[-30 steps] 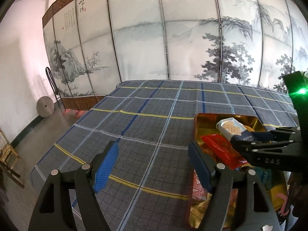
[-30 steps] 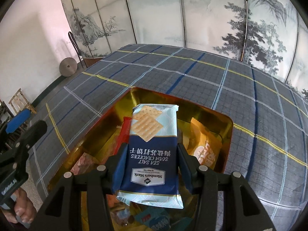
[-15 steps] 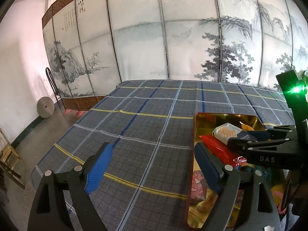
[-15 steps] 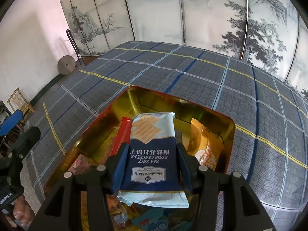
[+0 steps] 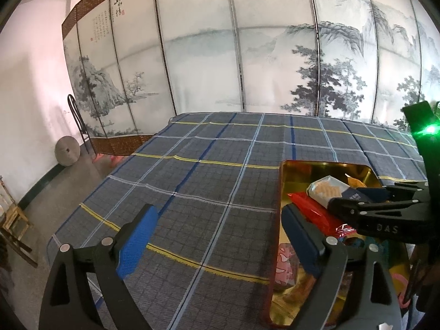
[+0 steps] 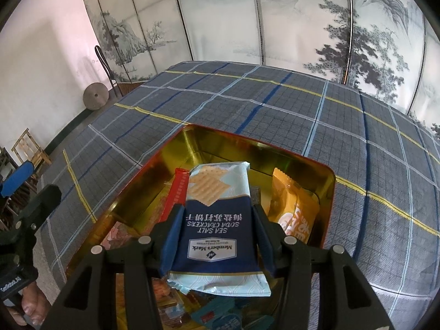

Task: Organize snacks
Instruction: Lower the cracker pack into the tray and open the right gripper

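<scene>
My right gripper (image 6: 216, 231) is shut on a blue-and-white soda cracker pack (image 6: 217, 220) and holds it low inside the gold tin (image 6: 327, 176). The tin also holds a red packet (image 6: 177, 195), an orange packet (image 6: 294, 211) and several other snacks. In the left wrist view the tin (image 5: 283, 181) sits at the right, with the cracker pack (image 5: 328, 191) and the right gripper (image 5: 357, 200) over it. My left gripper (image 5: 217, 236) is open and empty above the plaid cloth, just left of the tin.
The tin stands on a blue-grey plaid tablecloth (image 6: 275, 104). A painted folding screen (image 5: 247, 55) runs behind the table. A round stone disc (image 5: 67, 151) and a chair stand by the left wall. Wooden stools (image 6: 30, 148) stand on the floor at the left.
My right gripper has lowered the cracker pack deeper into the tin. My left gripper has drawn back a little and stays open.
</scene>
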Motion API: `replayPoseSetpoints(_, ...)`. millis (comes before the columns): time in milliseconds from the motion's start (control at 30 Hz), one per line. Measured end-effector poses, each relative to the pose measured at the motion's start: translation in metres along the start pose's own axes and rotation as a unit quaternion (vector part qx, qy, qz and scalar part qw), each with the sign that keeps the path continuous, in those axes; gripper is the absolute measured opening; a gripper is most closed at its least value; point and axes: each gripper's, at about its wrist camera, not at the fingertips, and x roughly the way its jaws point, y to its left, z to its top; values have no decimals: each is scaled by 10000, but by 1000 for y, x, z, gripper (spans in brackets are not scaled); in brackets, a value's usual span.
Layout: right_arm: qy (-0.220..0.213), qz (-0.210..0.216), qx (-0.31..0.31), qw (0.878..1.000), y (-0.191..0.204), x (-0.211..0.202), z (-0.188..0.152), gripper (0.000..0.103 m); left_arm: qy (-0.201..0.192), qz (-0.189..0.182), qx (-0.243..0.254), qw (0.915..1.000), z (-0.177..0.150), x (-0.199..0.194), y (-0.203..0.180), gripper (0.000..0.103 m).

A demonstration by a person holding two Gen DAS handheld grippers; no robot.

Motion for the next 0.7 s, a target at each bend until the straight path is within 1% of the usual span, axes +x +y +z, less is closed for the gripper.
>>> replayPoseSetpoints(333,-137,13,-34,9999,7,-12,-11,52,222,47,-77,9997,2,4,6,93)
replayPoseSetpoints(467,-155,63,-28,9999,8,-18,-18,52,288,139,-155,9994,1,5,9,94)
replayPoseSetpoints(600,-254,124,25,9996,9,-30,-29,52,256,198,-201,9993,2,1,11,94)
replayPoseSetpoints(700,-456,194,6,9988,9,-45,-35,52,204,218,-151,9994,3,-4,9,95)
